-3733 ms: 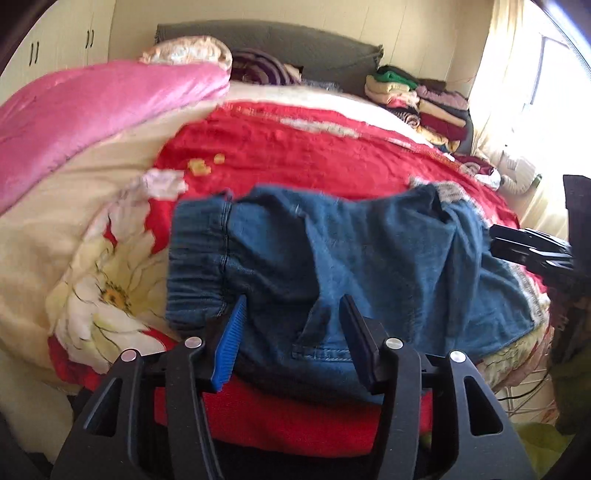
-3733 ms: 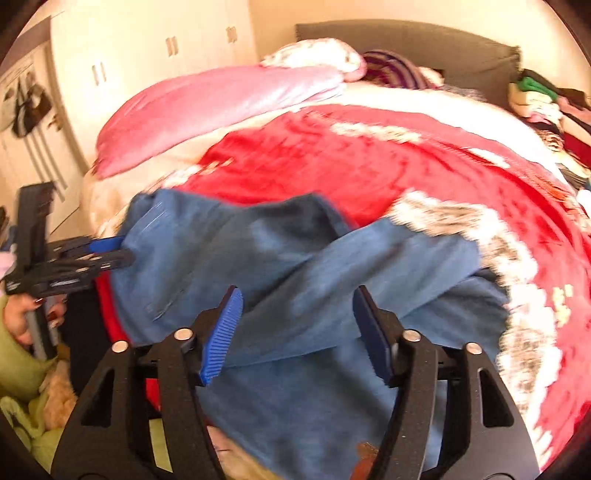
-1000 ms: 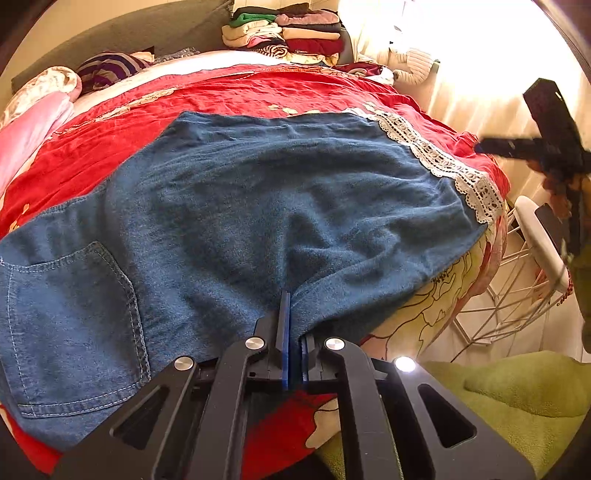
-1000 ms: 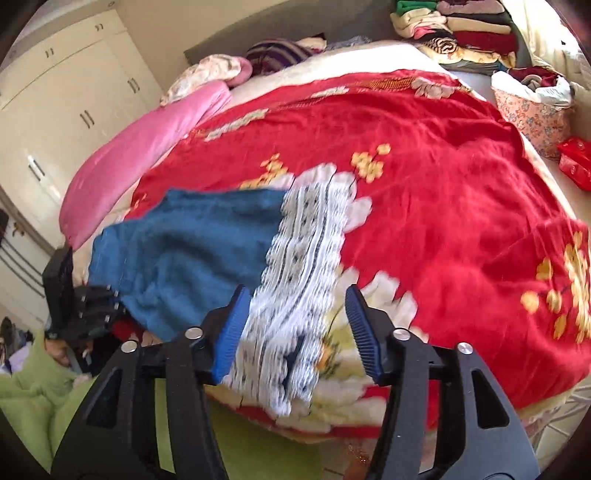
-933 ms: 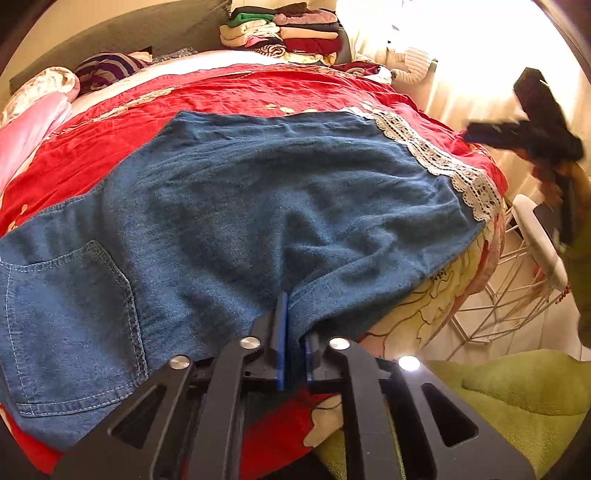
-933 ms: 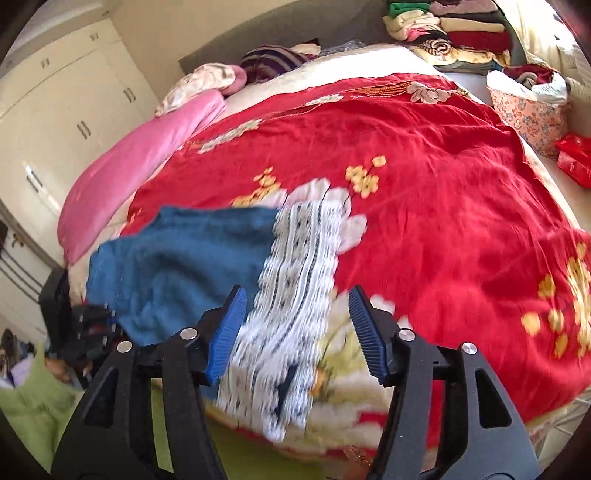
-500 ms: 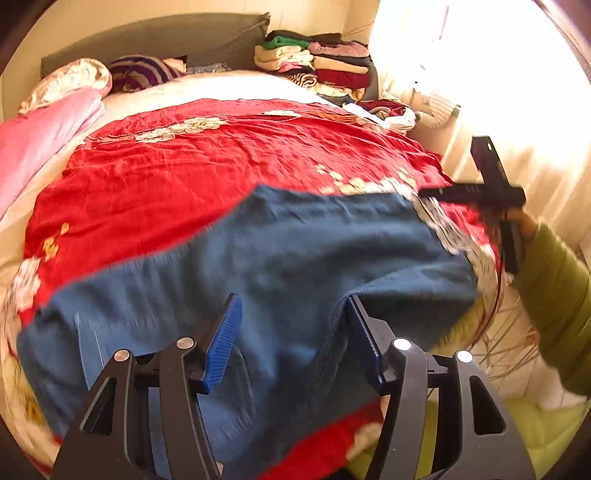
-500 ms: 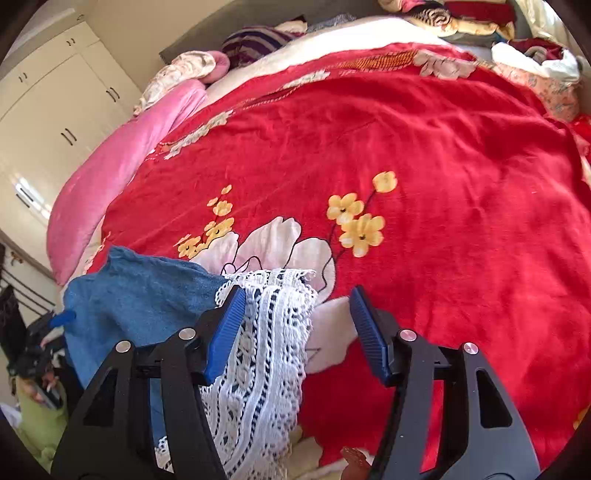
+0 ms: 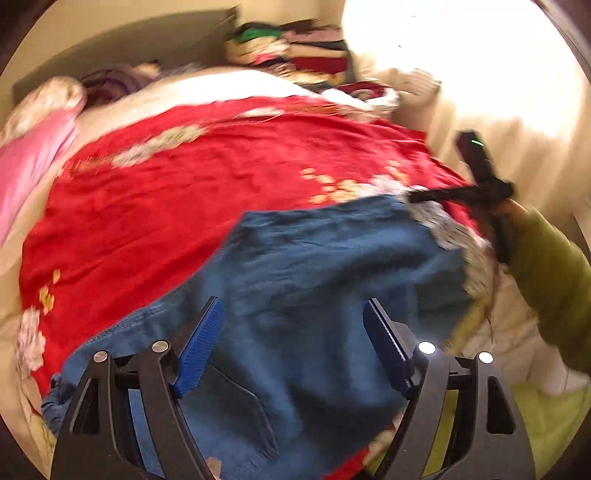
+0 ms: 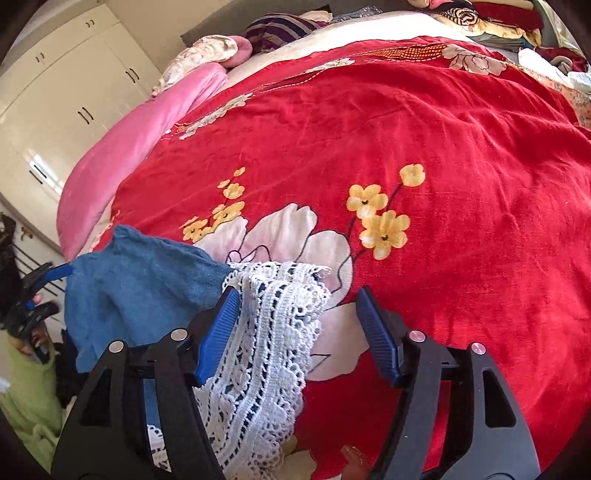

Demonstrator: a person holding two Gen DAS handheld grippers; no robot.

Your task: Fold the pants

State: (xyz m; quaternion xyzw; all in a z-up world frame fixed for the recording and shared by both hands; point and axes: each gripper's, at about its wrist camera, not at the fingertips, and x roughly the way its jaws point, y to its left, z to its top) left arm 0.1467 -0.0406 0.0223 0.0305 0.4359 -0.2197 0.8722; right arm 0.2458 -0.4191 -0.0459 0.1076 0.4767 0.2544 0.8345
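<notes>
Lying on a red bedspread (image 10: 461,147) are blue pants (image 9: 325,266). Left gripper (image 9: 291,345) jaws are opening, empty. Right gripper (image 10: 295,328) jaws are opening around the lace hem (image 10: 273,332).

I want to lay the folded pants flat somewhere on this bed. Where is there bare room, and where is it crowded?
Free: the broad red floral blanket between the blue denim pants with white lace hem and the far stack of folded clothes. Crowded: the pink quilt side, the head end with a striped pillow, and the near edge under the pants.
</notes>
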